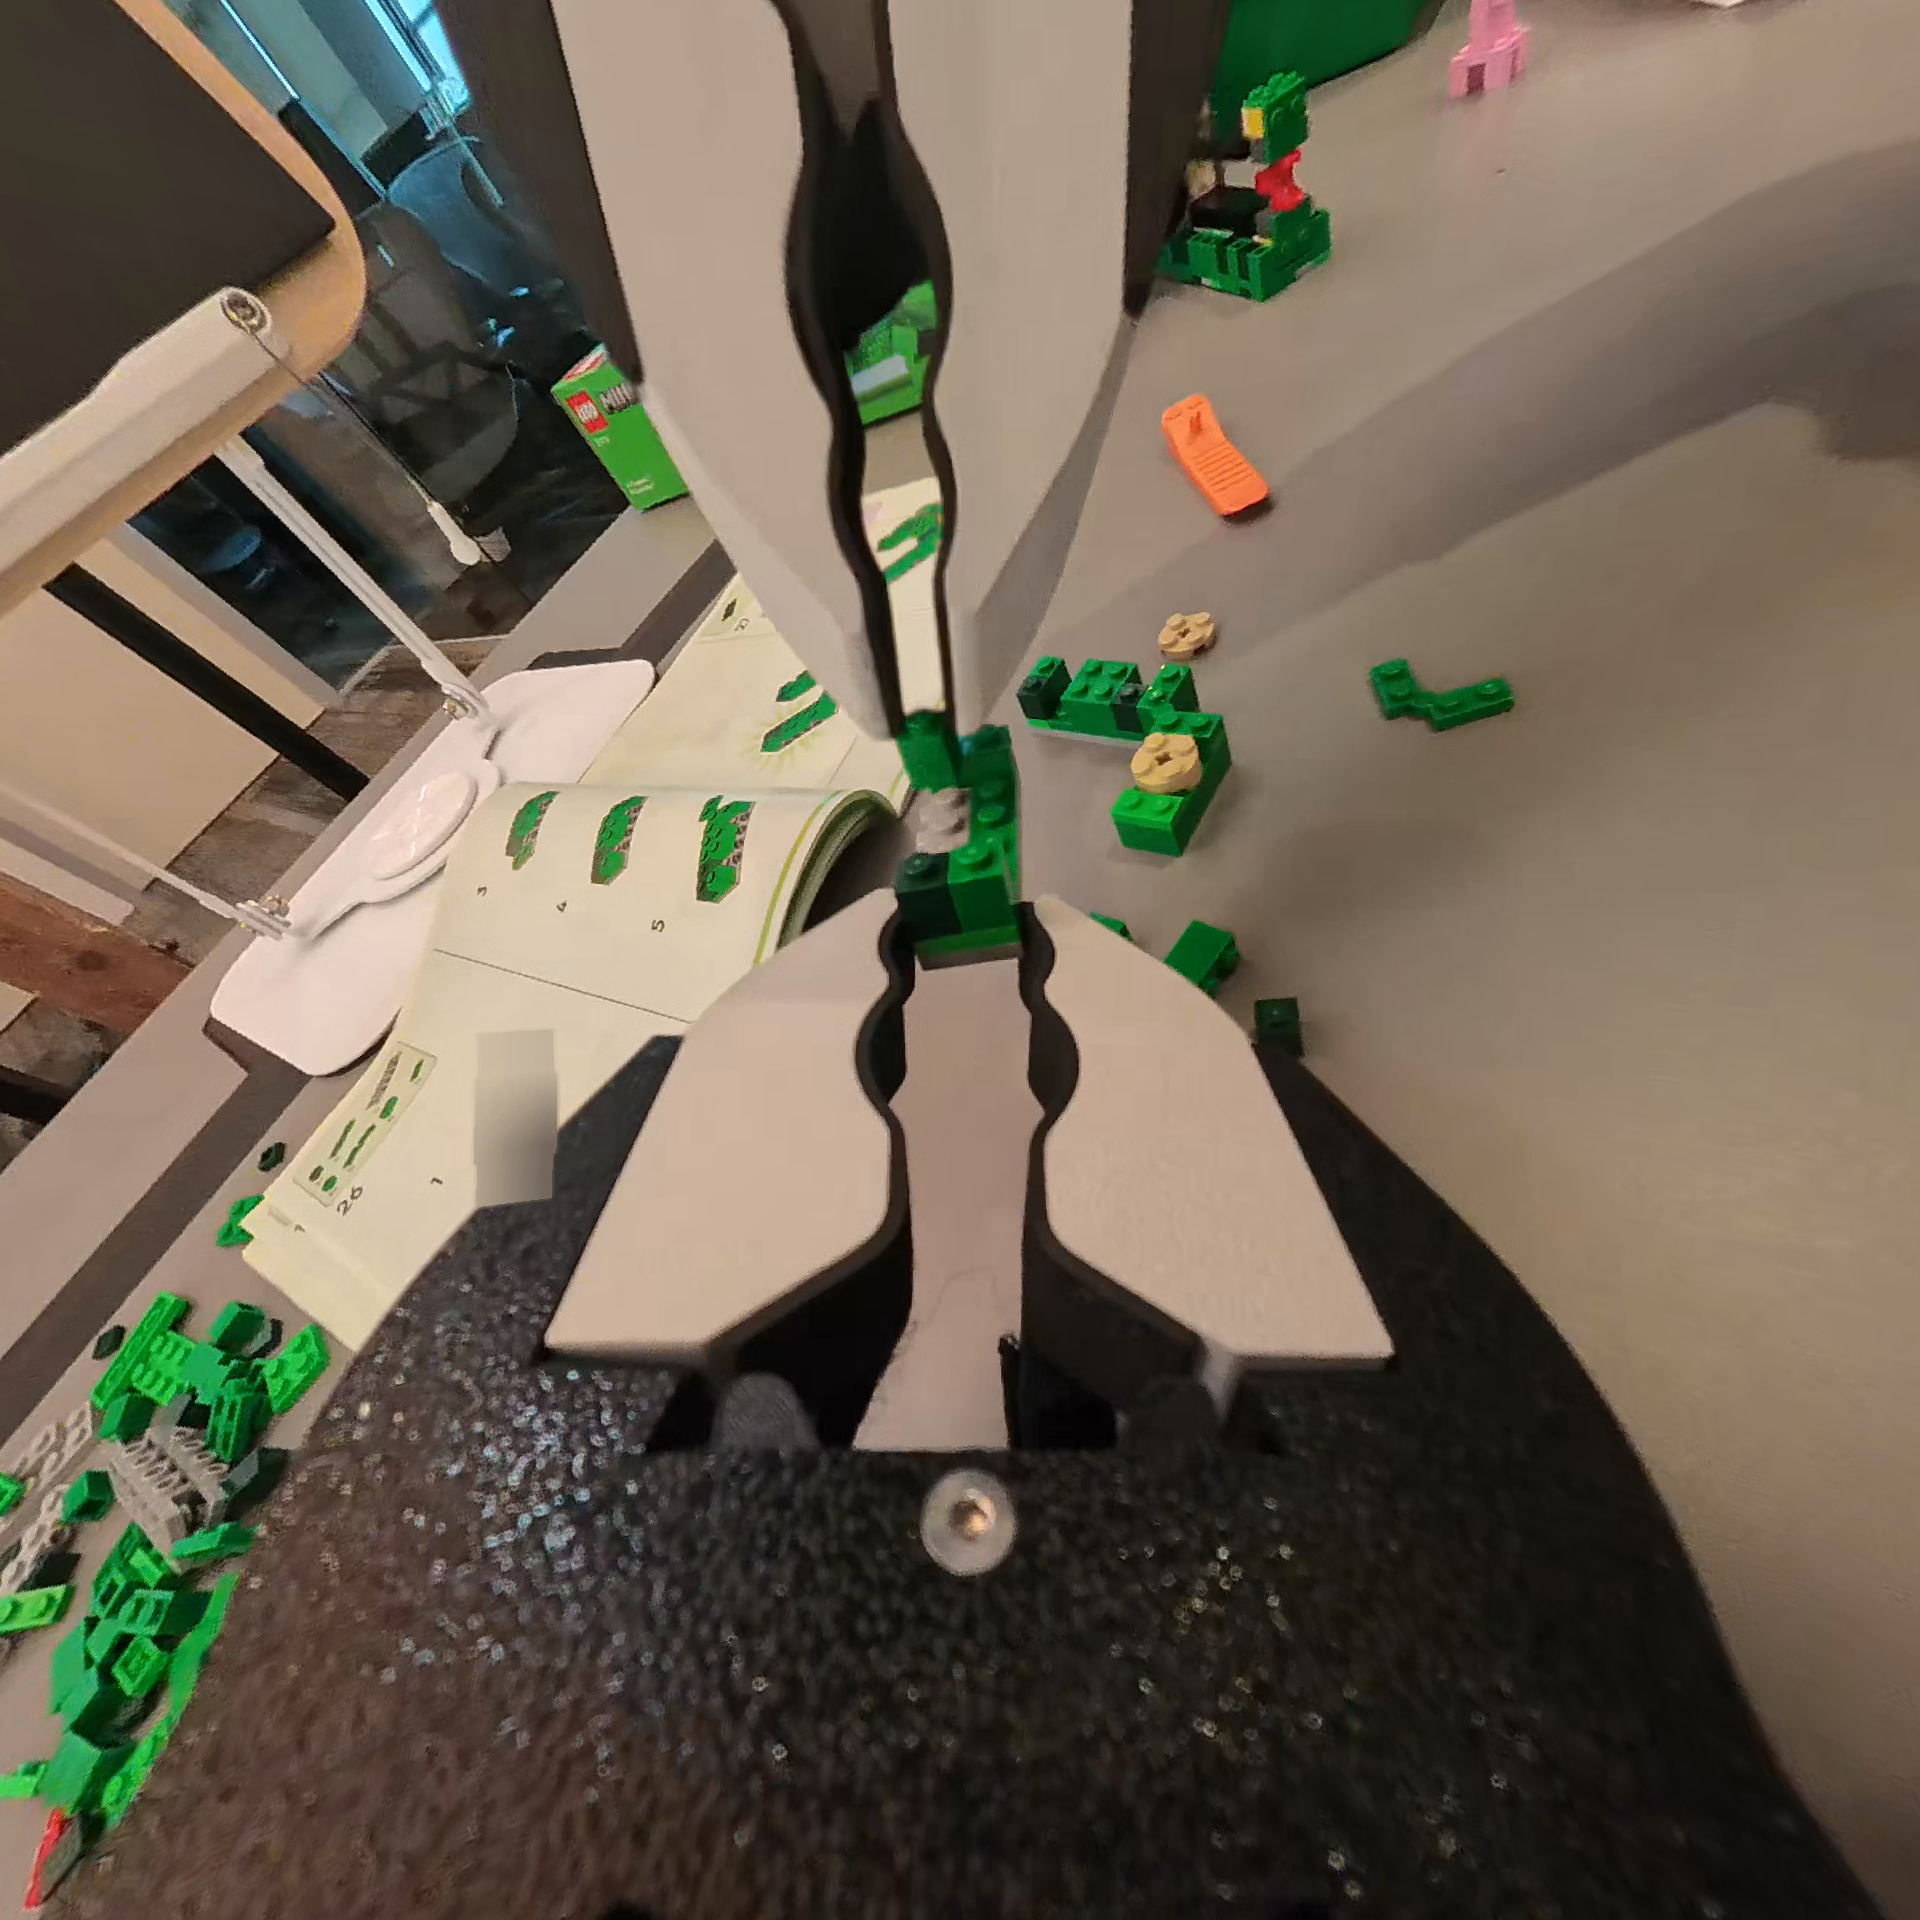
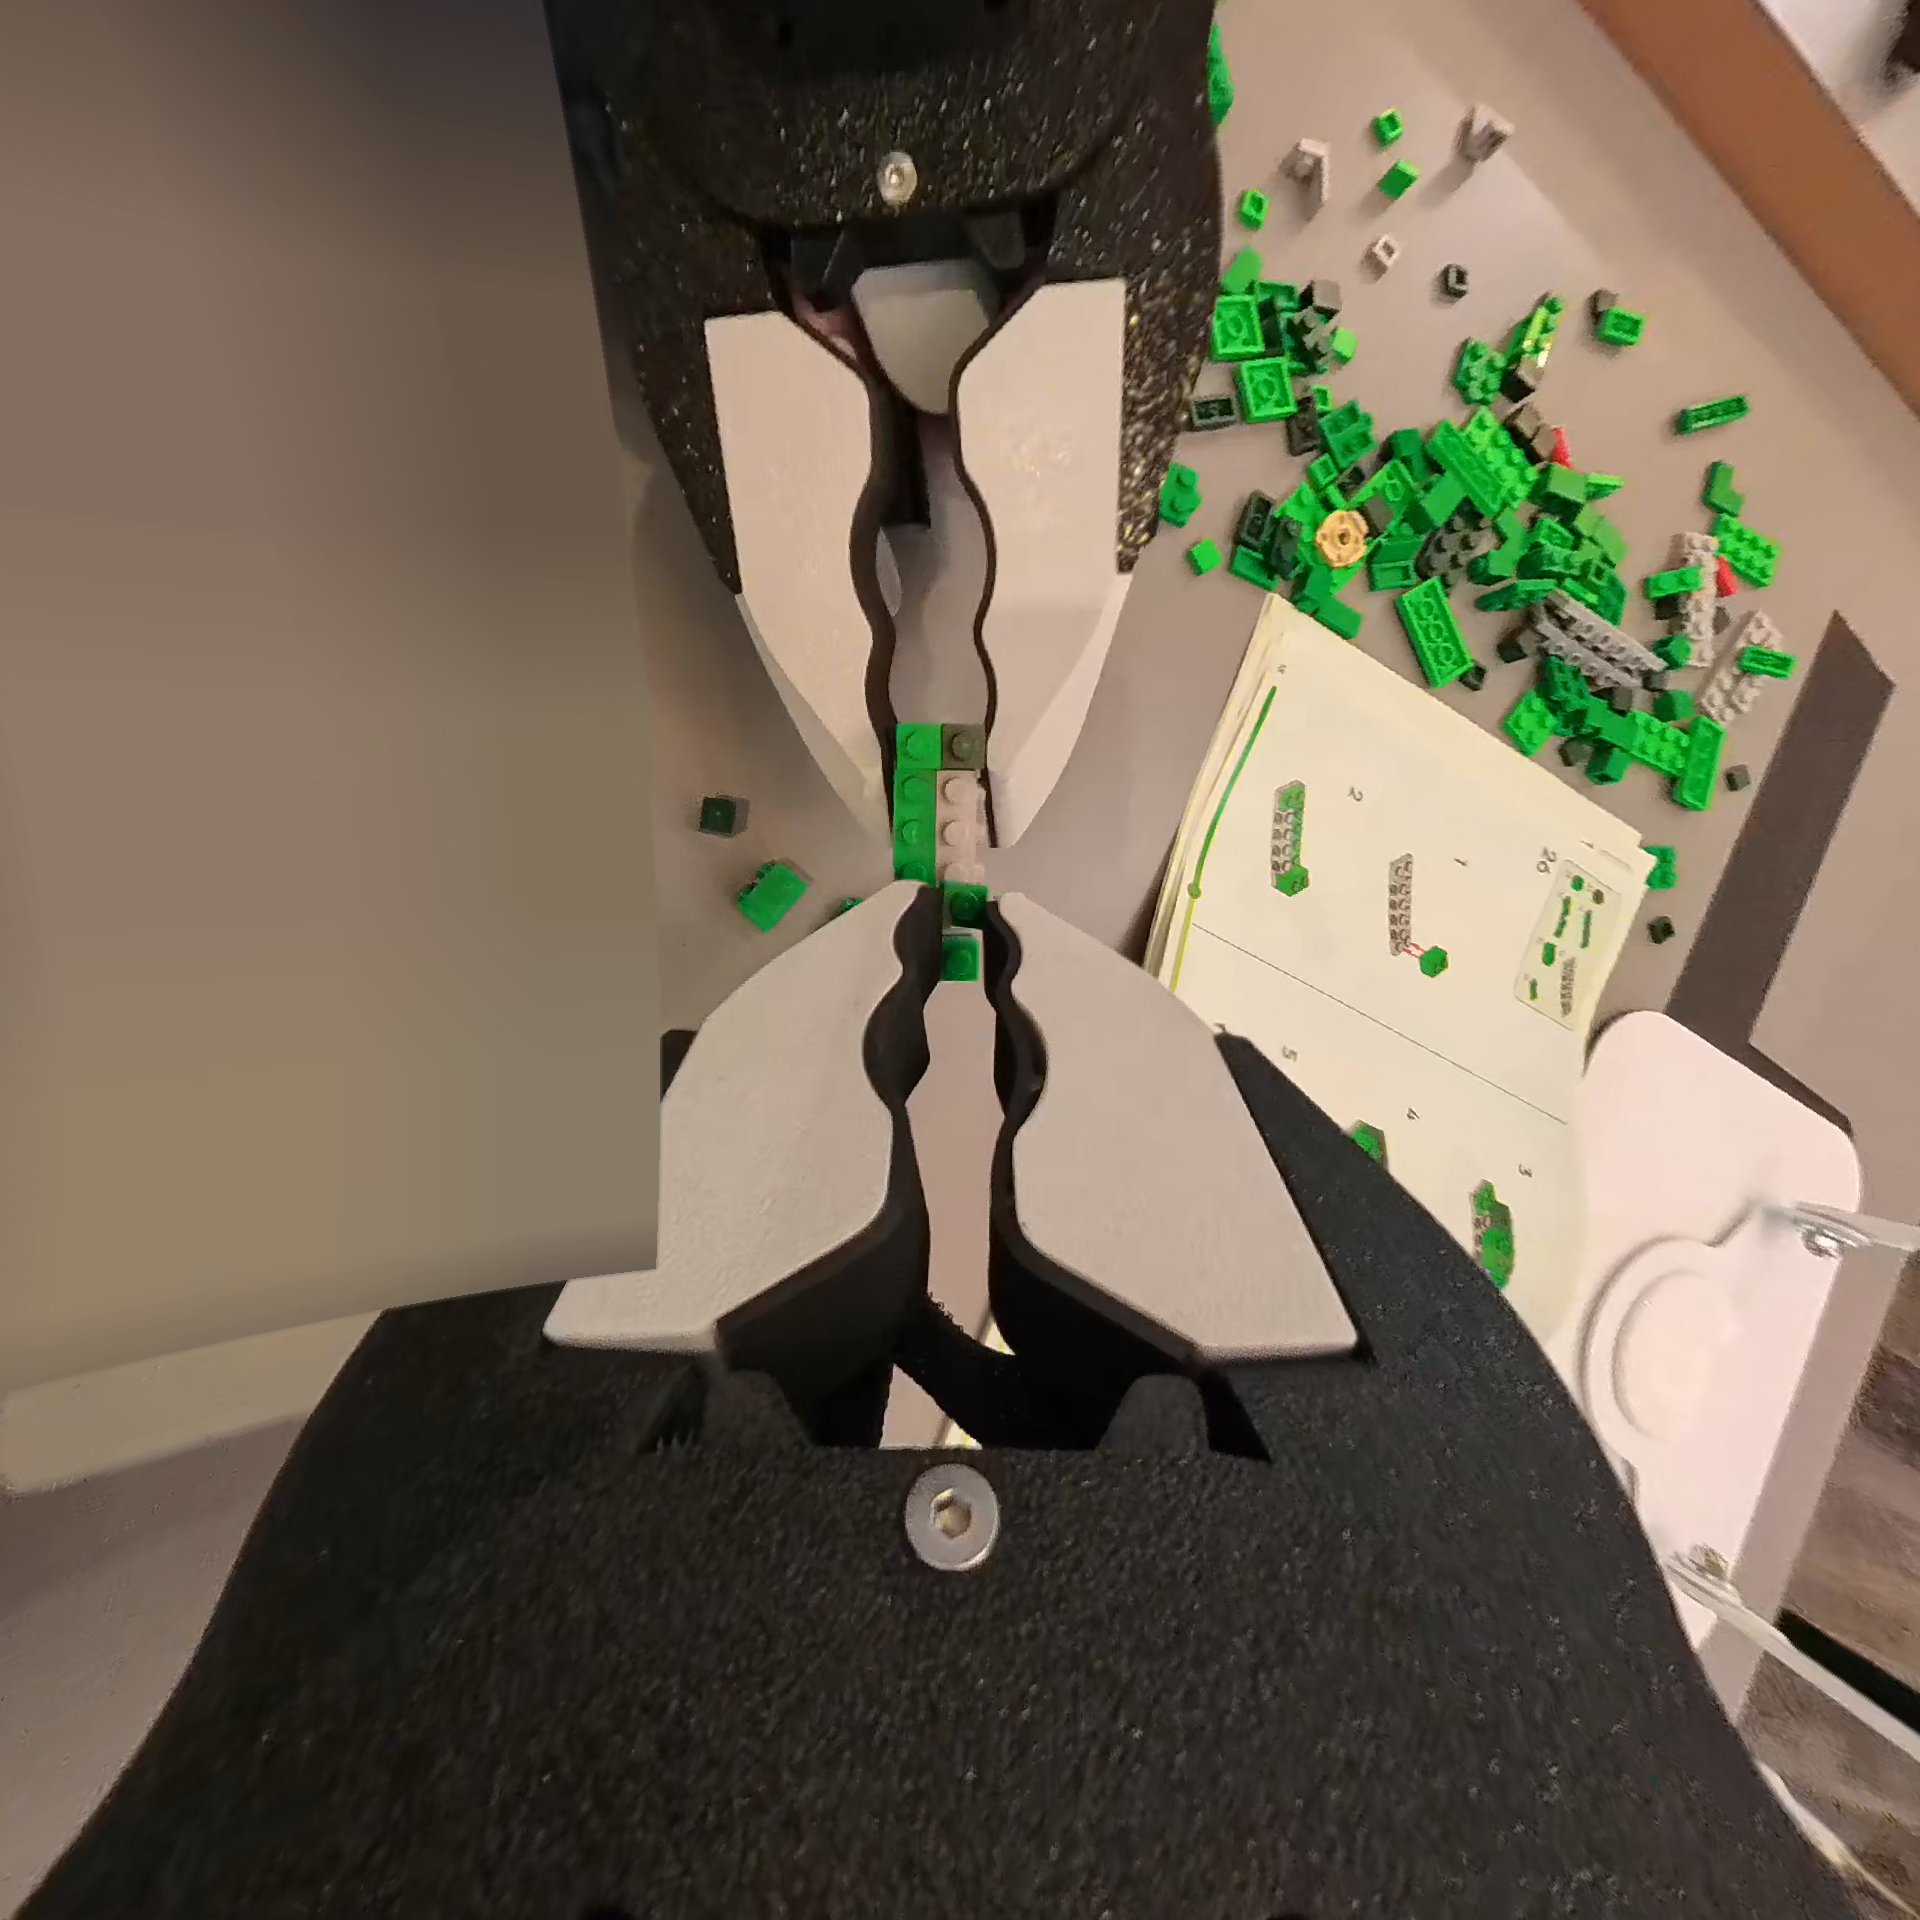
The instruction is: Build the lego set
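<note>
My left gripper (image 1: 961, 920) is shut on one end of a small green and grey lego assembly (image 1: 977, 831) and holds it above the grey table. My right gripper (image 1: 925, 722) comes in from the opposite side, shut on a small green brick (image 1: 925, 748) at the assembly's other end. In the right wrist view, my right gripper (image 2: 951, 904) pinches that green brick (image 2: 961, 951) against the end of the assembly (image 2: 935, 800), which the left gripper (image 2: 940, 836) holds from the far side. The two grippers meet tip to tip.
An open instruction booklet (image 1: 623, 862) (image 2: 1403, 883) lies beside a white lamp base (image 1: 416, 852). A pile of loose green and grey bricks (image 1: 156, 1455) (image 2: 1507, 520) lies near it. A green sub-build with tan rounds (image 1: 1143, 748), an orange brick separator (image 1: 1210, 457), a built green figure (image 1: 1257, 208) and a green box (image 1: 613, 436) stand on the table. Only a small space, under 4 cm, lies between the two pairs of fingers.
</note>
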`<action>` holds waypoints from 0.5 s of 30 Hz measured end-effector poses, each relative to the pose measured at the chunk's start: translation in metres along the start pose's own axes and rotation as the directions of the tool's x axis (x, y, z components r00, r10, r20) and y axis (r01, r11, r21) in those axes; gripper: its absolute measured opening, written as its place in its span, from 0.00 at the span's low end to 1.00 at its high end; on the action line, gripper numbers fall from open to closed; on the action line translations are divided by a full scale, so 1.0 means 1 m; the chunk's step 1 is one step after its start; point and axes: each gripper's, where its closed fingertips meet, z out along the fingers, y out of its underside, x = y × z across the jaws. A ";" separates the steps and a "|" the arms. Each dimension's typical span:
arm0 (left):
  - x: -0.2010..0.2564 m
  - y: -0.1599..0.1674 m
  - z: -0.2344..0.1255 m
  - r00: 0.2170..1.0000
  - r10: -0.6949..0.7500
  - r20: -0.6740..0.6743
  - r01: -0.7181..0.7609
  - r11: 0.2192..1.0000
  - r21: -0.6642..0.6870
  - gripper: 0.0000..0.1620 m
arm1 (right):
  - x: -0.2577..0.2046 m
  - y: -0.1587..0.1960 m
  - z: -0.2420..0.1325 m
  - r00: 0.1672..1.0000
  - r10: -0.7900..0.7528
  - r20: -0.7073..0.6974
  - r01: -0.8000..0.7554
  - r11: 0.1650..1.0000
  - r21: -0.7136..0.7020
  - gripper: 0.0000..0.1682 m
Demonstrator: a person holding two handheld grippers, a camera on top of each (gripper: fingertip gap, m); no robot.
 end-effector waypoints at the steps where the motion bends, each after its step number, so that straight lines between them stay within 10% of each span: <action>1: -0.001 -0.001 -0.001 1.000 -0.001 0.002 0.001 1.000 0.006 0.11 | -0.001 0.001 0.001 1.000 -0.004 0.005 0.004 1.000 -0.007 0.04; 15: 0.006 -0.008 -0.002 0.999 0.050 -0.020 -0.049 0.997 0.052 0.11 | -0.009 0.004 0.001 0.995 -0.072 0.069 0.076 0.995 -0.060 0.04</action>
